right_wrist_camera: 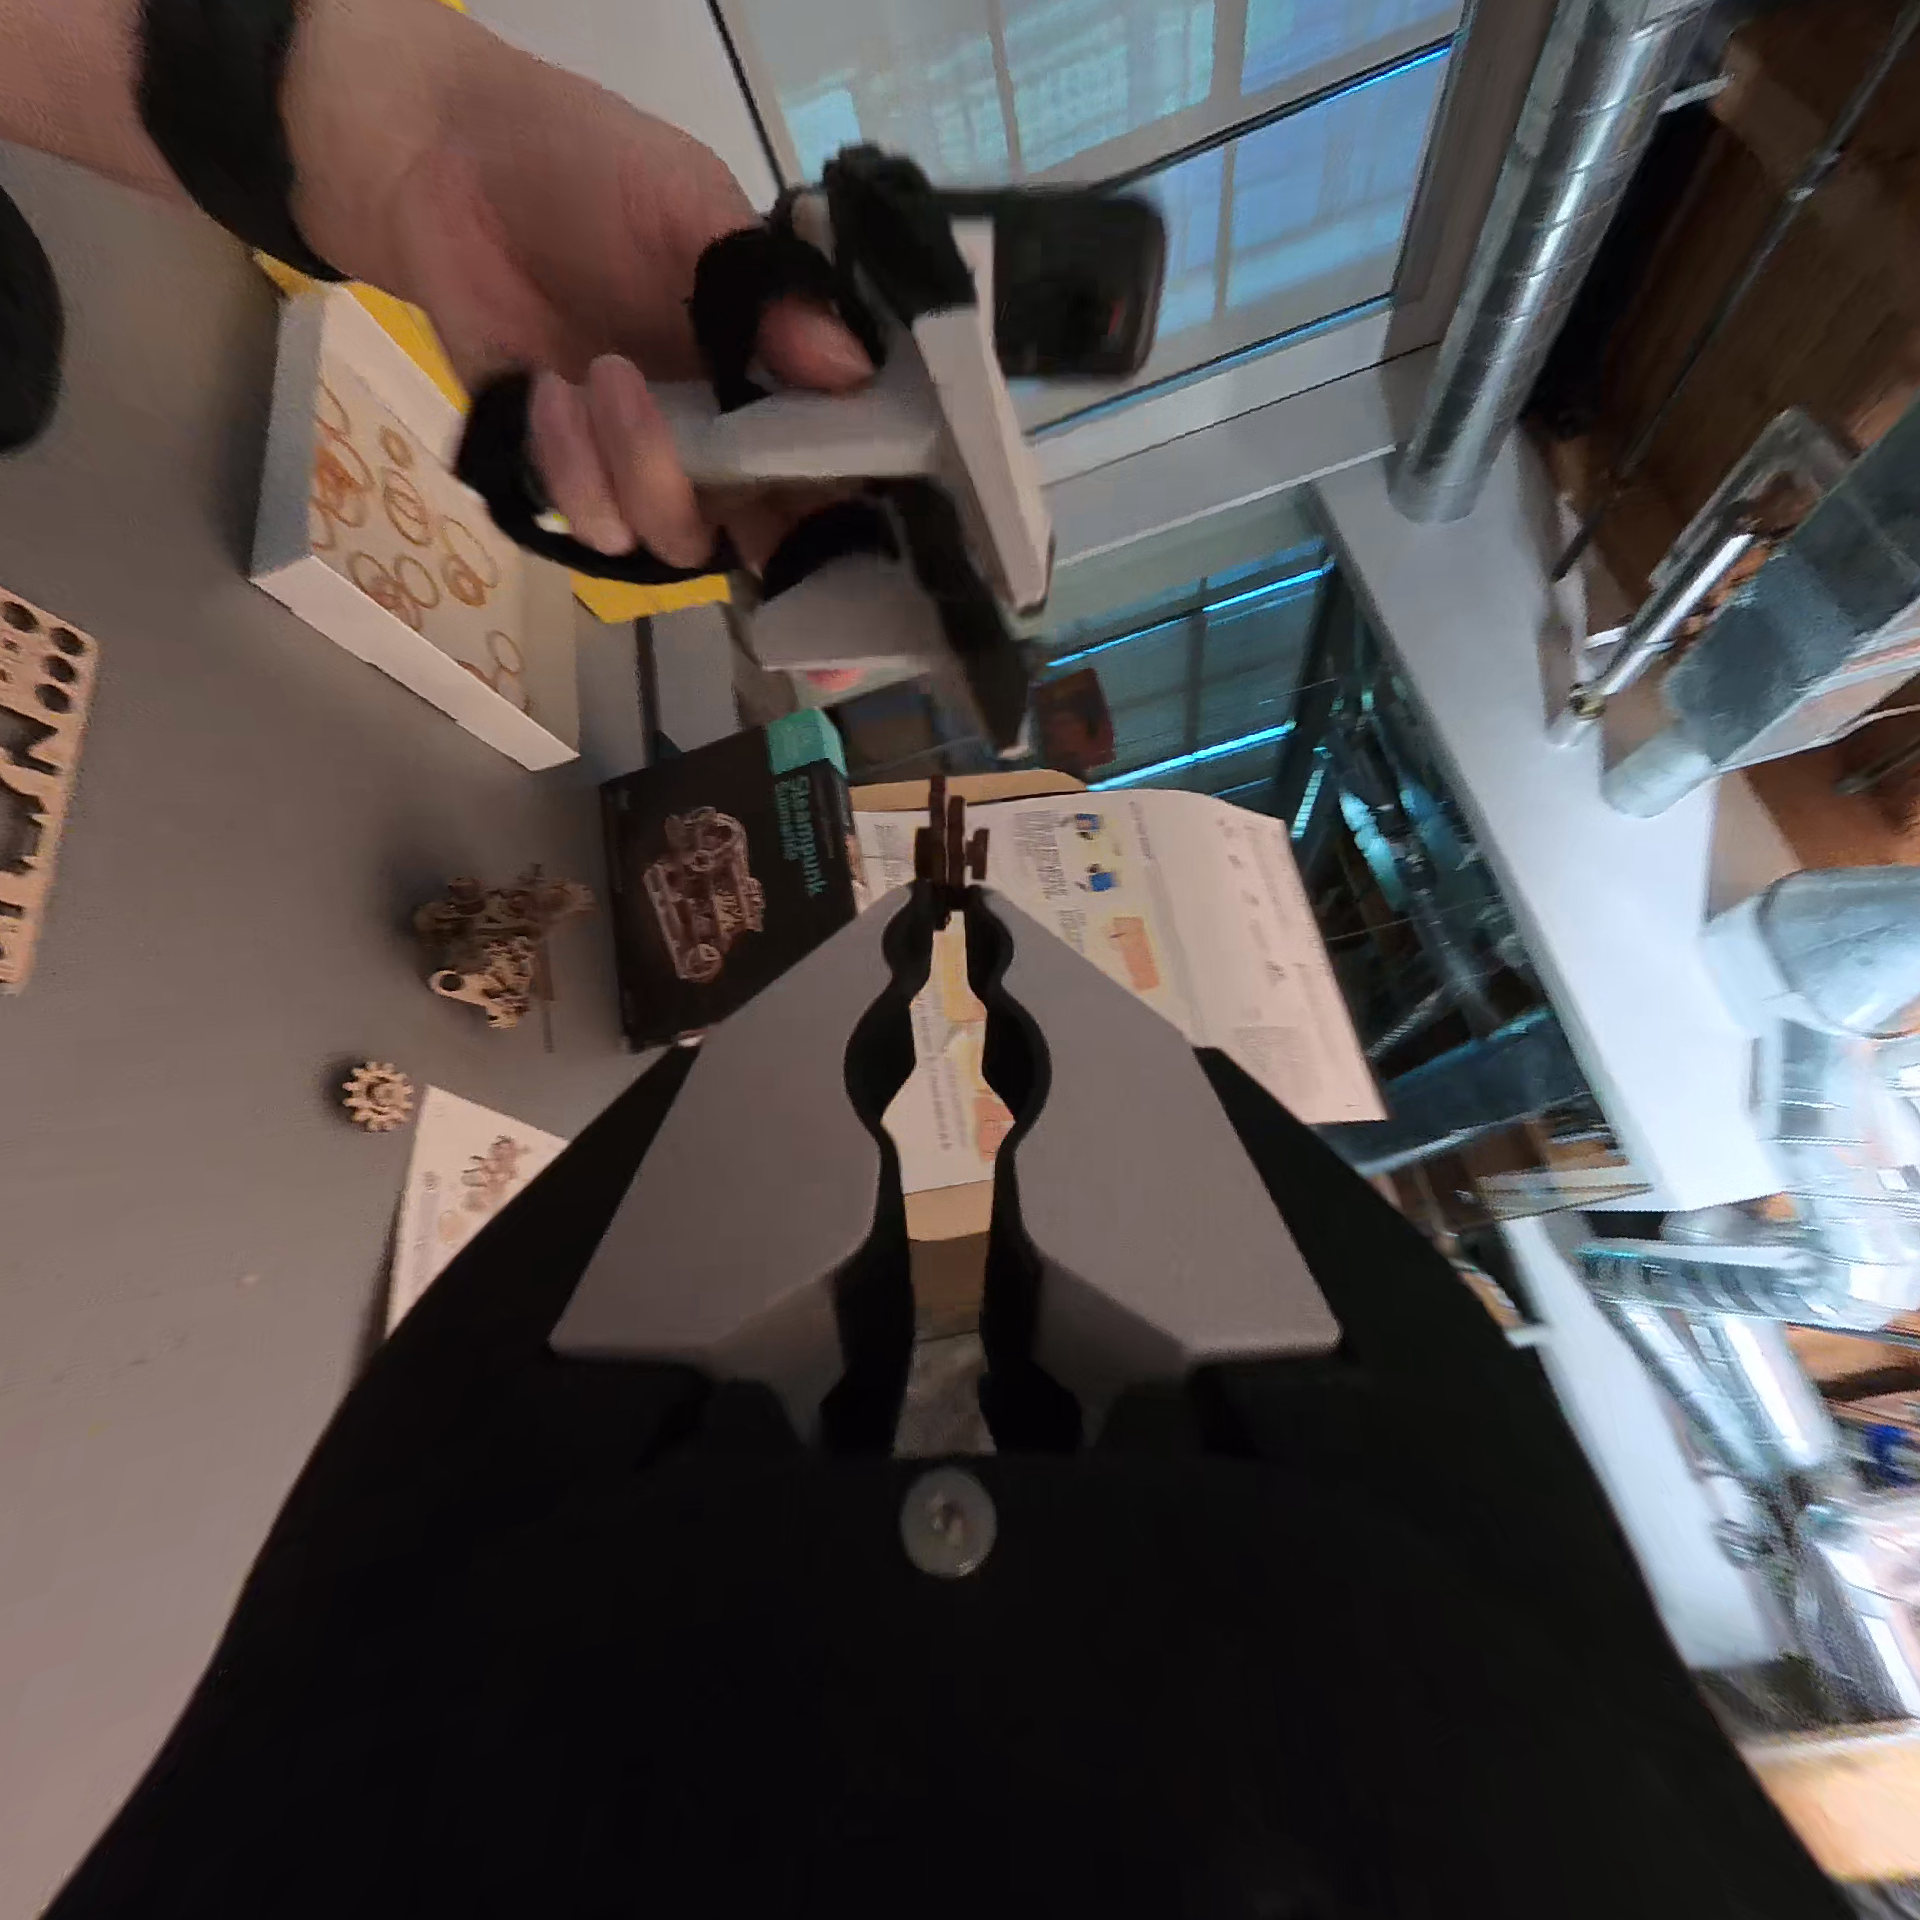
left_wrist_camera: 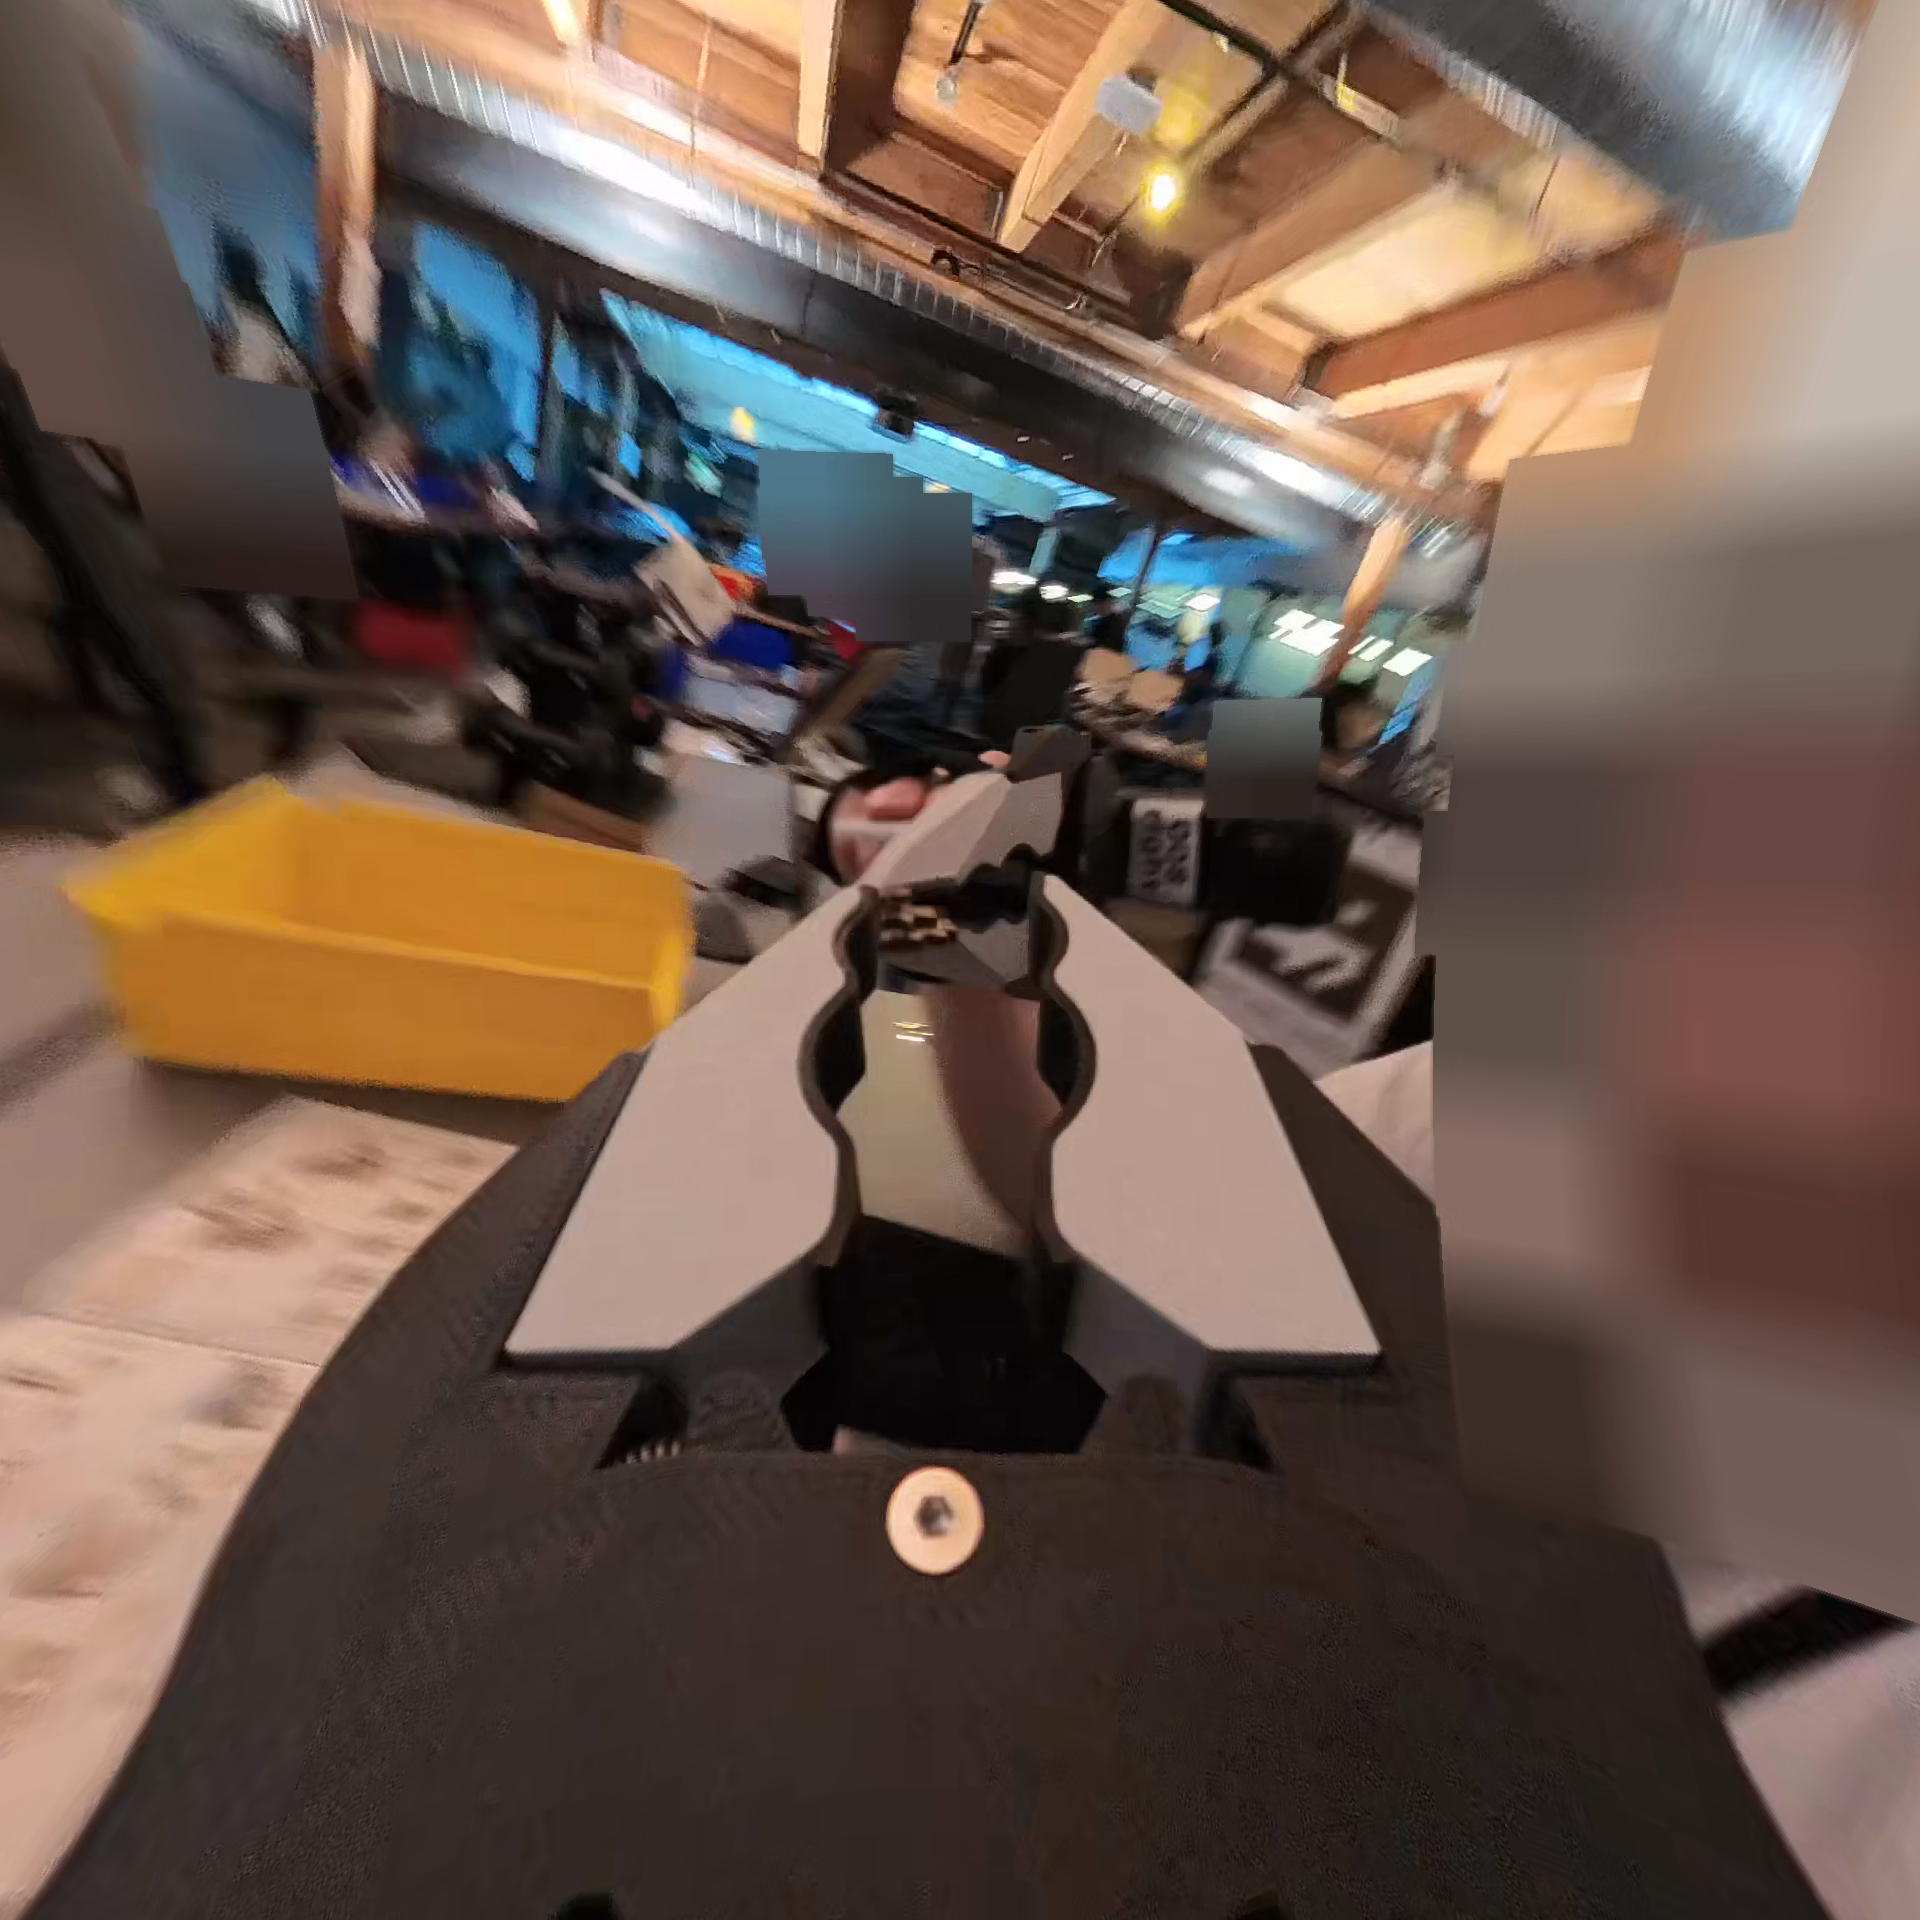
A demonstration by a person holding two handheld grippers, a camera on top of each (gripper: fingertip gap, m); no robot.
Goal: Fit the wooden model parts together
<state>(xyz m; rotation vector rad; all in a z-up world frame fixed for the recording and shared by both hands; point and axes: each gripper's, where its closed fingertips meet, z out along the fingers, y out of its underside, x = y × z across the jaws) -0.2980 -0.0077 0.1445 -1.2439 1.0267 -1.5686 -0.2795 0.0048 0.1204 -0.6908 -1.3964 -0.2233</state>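
**Two small wooden bits meet in the air**

The right gripper (right_wrist_camera: 948, 902) is squeezed tight on a small wooden piece (right_wrist_camera: 945, 831). The piece sticks out past its tips and is up in the air, above the table (right_wrist_camera: 187, 1195).

The left gripper (left_wrist_camera: 951, 920) has its tips nearly together. A little wooden part (left_wrist_camera: 914, 925) sits right at those tips, with the other gripper just behind it. The picture is too blurry there to tell which tool is holding that part.

In the right view, a hand (right_wrist_camera: 499, 260) holds the left tool up close to the right one. So the step looks like bringing the two bits together. Next, the slots need lining up, then a slow, straight push, because thin wood could snap.

Down on the table a half-built model (right_wrist_camera: 499, 935) sits by a dark box (right_wrist_camera: 727, 894). A loose gear (right_wrist_camera: 379, 1093) lies nearer. A cut-out wooden sheet (right_wrist_camera: 36, 790) is at the table's left edge. A yellow bin (left_wrist_camera: 384, 945) stands on the table too.
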